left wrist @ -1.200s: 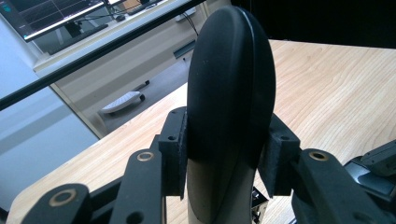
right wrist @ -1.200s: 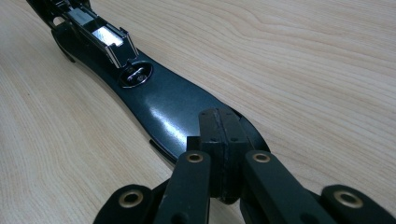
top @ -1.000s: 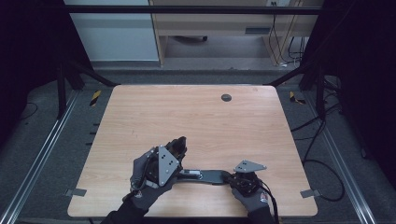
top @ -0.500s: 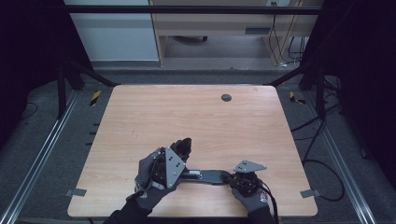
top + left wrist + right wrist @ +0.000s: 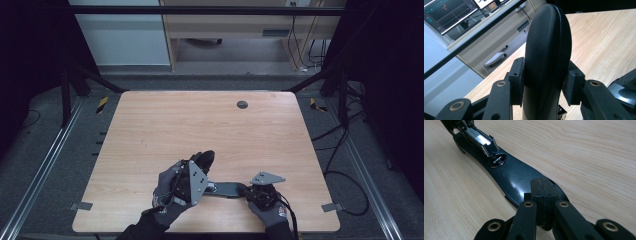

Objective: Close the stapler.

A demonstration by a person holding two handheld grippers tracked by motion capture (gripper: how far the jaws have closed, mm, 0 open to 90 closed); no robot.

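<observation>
The high view is evenly lit from above on the counter (image 5: 200, 130), while both sides fall into near black; shadows under the hands are soft and short; the picture is slightly grainy; the left gripper view blurs the near jaws; the right gripper view shows white glare on a glossy black base (image 5: 511, 177).

Stood as a light wooden table (image 5: 150, 130) with rounded corners, grain running along its length. Carried a small dark round cap (image 5: 242, 104) near the far edge, right of its middle. Bore a flat black stapler base (image 5: 506, 176) near the near edge, about midway along it, lying on the wood with its metal plate (image 5: 479, 140) facing up.
</observation>
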